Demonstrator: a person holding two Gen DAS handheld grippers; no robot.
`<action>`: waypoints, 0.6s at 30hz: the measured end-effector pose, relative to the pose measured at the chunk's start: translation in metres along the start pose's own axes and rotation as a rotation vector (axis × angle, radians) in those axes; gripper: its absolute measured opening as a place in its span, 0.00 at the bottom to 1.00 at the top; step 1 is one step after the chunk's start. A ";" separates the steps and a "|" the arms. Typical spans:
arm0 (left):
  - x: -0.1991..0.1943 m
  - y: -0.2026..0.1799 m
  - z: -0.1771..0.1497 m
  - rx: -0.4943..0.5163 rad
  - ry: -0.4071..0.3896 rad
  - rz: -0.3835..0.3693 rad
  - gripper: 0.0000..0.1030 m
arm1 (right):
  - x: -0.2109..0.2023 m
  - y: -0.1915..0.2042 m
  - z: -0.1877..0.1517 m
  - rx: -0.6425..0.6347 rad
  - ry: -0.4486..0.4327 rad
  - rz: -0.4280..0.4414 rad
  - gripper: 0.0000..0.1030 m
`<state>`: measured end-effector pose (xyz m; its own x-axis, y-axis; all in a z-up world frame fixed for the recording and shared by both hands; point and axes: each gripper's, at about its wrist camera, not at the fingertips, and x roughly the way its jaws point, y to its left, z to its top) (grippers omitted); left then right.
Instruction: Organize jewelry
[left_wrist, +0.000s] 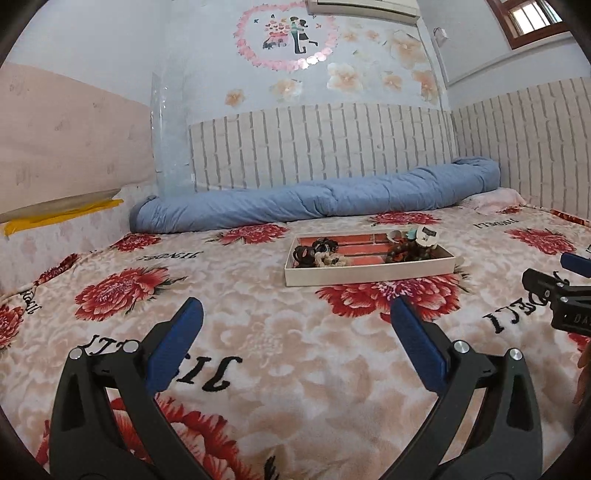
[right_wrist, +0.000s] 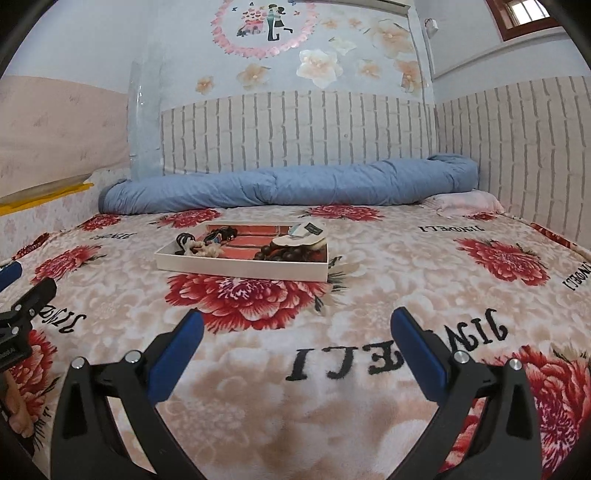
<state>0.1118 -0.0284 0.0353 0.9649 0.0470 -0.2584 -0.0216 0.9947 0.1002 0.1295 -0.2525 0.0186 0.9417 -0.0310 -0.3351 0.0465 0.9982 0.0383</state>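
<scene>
Left gripper (left_wrist: 295, 321): I see its jaws spread wide with nothing between them, hanging low over the flowered blanket (left_wrist: 258, 332).
Right gripper (right_wrist: 295, 328): my other tool has its jaws spread just as wide, also empty, over the same blanket.
Tray (left_wrist: 369, 273): the shallow white tray lies ahead of both pairs of jaws, well apart from the fingertips; it sits ahead and to the right of the left jaws, ahead and to the left of the right jaws.
Jewelry: all I can find is inside the tray. A dark and pale tangle (left_wrist: 321, 254) lies at the tray's left end; a string of dark brown beads (left_wrist: 406, 253) and a small carded piece (left_wrist: 424, 236) lie at its right end.
Blanket around the tray: I see no loose piece on it.
Step in hand: as I judge it, this fits either the pieces waiting in the tray to be sorted, or sorted and both tools drawn clear.
Next move: I cannot settle it from here; any reach would need both jaws carried forward to the tray and a fine pinch on small, tangled pieces.
</scene>
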 end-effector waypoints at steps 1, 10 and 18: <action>0.001 0.000 -0.001 -0.003 0.005 -0.002 0.95 | 0.000 0.000 0.000 0.001 0.000 -0.001 0.96; 0.005 0.006 -0.003 -0.029 0.019 -0.004 0.95 | 0.000 -0.001 -0.001 -0.005 -0.002 -0.003 0.96; 0.005 0.008 -0.003 -0.036 0.022 -0.006 0.95 | 0.000 -0.001 -0.001 -0.006 -0.005 -0.003 0.96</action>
<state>0.1160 -0.0200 0.0314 0.9590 0.0431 -0.2801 -0.0262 0.9976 0.0638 0.1291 -0.2537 0.0175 0.9431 -0.0343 -0.3307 0.0475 0.9984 0.0318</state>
